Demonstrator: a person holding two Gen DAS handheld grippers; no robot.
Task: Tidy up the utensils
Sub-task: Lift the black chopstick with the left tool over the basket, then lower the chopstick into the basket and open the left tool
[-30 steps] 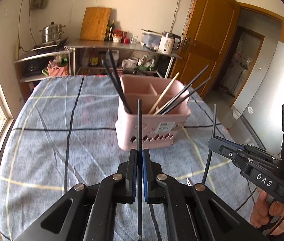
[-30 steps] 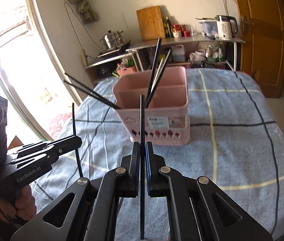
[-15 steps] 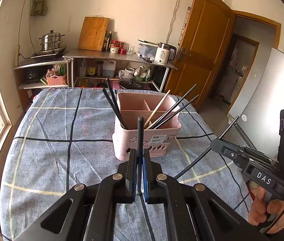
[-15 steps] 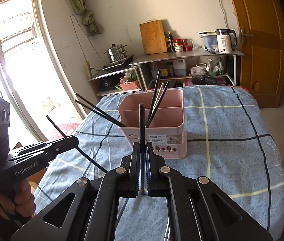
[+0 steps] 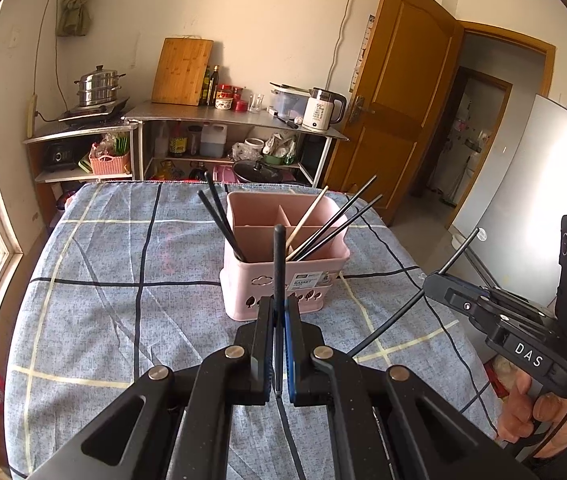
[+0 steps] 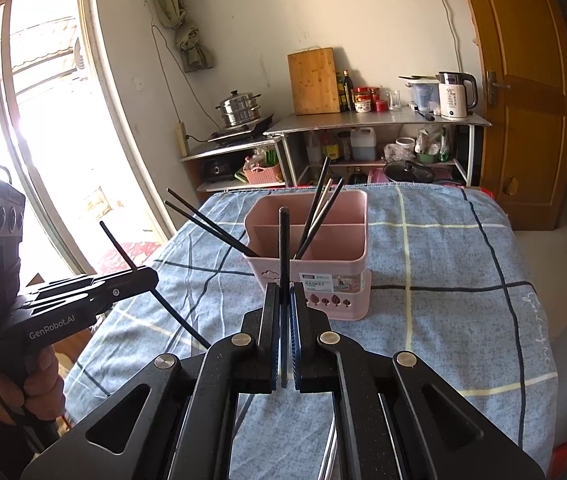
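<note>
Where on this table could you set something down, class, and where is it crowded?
The checked tablecloth is bare left of the pink utensil basket, out to the window-side edge, and in the strip behind it. Right of the basket it is bare too. Crowded: the basket's compartments, with black chopsticks leaning outward, and the near edge by both tongs.

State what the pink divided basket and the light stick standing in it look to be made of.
Pink divided basket: likely moulded plastic, matte, with cut-out shapes along the base and a printed label. Light tan stick: probably wood or bamboo, pale and unpainted beside the black chopsticks.

One pink basket (image 5: 283, 280) holds five chopsticks (image 5: 219, 216); two more chopsticks (image 5: 279, 264) are gripped.
</note>
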